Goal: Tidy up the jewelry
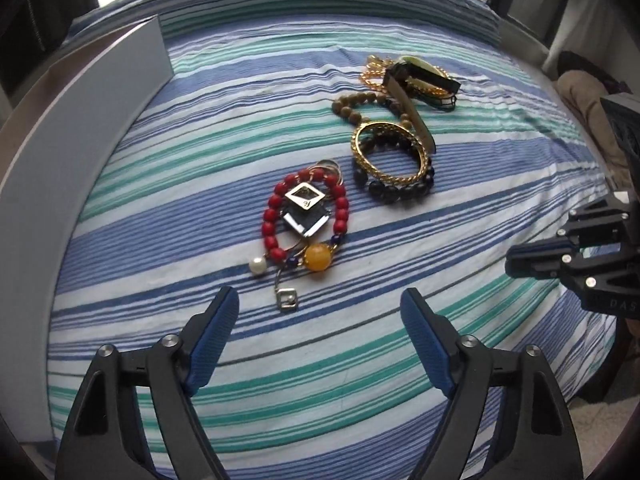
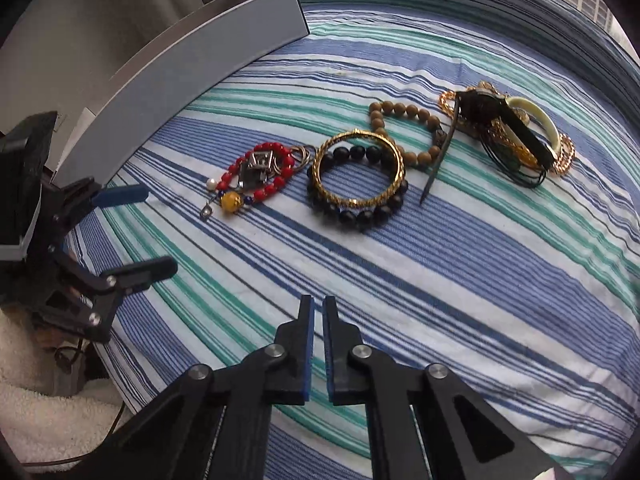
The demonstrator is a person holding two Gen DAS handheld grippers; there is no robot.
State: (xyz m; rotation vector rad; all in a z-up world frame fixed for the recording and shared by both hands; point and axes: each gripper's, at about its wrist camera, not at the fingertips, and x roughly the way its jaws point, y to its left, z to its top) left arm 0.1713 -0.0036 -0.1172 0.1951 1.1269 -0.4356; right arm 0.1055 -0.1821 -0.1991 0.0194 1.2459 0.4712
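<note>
Jewelry lies on a striped sheet (image 1: 480, 184). A red bead bracelet (image 1: 272, 216) rings square pendants, with an amber bead (image 1: 318, 258), a pearl (image 1: 257, 267) and a small buckle charm (image 1: 288, 300) beside it. To its right a gold bangle (image 2: 354, 134) rests on a dark bead bracelet (image 2: 360, 216). A wooden bead bracelet (image 2: 400, 110) and a tangle of watch, chains and a pale bangle (image 2: 516, 136) lie further right. My left gripper (image 1: 319, 296) stands open just short of the charm, holding nothing. My right gripper (image 2: 319, 302) is shut and empty, short of the bangle.
A long grey panel (image 2: 192, 64) curves along the sheet's left side. White fluffy fabric and a cable (image 2: 48, 412) lie off the near left edge. A window is behind the far edge. A dark strap (image 2: 438, 168) lies between the wooden beads and the tangle.
</note>
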